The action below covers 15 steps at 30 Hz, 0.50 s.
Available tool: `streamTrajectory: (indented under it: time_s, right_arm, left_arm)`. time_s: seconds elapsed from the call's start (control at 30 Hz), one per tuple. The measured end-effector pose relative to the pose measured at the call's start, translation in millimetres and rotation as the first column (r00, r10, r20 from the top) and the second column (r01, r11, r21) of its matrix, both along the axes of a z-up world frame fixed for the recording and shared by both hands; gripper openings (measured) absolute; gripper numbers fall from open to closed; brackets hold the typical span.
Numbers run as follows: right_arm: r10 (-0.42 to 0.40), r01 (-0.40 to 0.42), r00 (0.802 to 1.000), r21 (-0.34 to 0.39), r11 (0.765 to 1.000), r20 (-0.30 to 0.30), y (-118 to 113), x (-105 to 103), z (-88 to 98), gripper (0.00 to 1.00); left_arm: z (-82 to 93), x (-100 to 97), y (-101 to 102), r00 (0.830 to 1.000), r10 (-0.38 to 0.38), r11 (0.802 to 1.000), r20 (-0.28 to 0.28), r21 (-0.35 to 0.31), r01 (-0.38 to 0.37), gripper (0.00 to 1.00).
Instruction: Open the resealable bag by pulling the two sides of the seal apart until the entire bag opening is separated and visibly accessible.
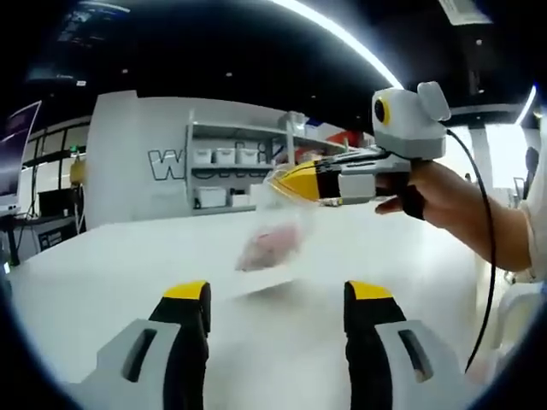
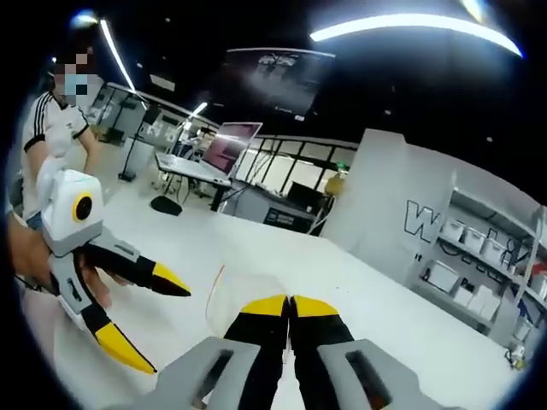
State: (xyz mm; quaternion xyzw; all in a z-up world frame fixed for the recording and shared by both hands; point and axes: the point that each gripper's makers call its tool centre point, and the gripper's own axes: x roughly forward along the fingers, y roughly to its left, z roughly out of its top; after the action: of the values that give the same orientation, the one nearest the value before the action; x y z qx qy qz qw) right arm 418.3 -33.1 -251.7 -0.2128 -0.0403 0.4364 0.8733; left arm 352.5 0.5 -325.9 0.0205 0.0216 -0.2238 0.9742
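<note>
A clear resealable bag point(image 1: 270, 242) with something pink inside hangs above the white table point(image 1: 120, 256), blurred. My right gripper point(image 1: 286, 181) comes in from the right and is shut on the bag's top edge, a hand point(image 1: 444, 201) holding it. My left gripper point(image 1: 278, 295) stands open below and in front of the bag, apart from it, nothing between its fingers. In the right gripper view my right gripper point(image 2: 291, 301) has its jaws pressed together, and the bag's clear film point(image 2: 224, 295) shows faintly to their left. The left gripper point(image 2: 162, 329) stands open at lower left.
A white wall with shelving and white bins point(image 1: 226, 175) stands behind the table. Desks with a monitor point(image 2: 232, 145) sit at the back of the room. A person point(image 2: 51, 128) in a white shirt is at far left. The table point(image 2: 367, 290) stretches wide.
</note>
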Motion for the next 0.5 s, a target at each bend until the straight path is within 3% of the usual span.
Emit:
streamTrajectory:
  time_s: [0.5]
  right_arm:
    - [-0.010, 0.010, 1.000, -0.011, 1.000, -0.004, 1, 17, -0.7, 0.00]
  left_arm:
    - [-0.7, 0.1, 2, 1.000, 0.008, 1.000, 0.001, -0.004, -0.008, 0.62]
